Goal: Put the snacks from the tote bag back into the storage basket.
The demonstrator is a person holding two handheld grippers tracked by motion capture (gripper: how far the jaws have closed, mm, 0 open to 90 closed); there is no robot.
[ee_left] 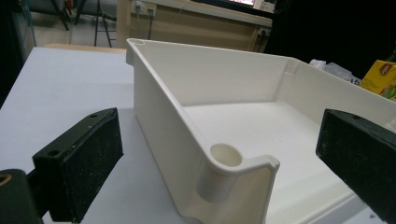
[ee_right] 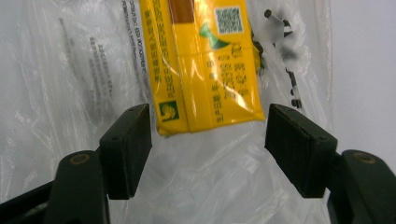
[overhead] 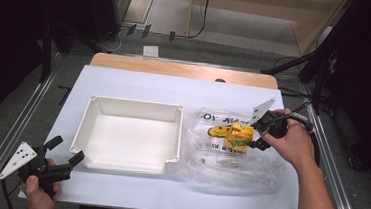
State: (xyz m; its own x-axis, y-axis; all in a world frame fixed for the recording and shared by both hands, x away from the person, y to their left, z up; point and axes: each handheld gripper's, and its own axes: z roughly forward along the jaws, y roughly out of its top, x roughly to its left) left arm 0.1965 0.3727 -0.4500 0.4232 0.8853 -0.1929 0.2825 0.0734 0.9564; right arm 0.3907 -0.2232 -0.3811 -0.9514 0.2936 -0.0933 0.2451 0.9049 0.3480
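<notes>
Left claw [overhead: 64,153]: jaws wide, at white tray's [overhead: 124,166] near corner.
Right claw [overhead: 257,135]: jaws wide, straddling yellow carton [overhead: 236,133] on clear bag [overhead: 229,163].

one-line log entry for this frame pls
left gripper: open, at tray corner | right gripper: open, over yellow carton in plastic bag | tray: empty
</notes>
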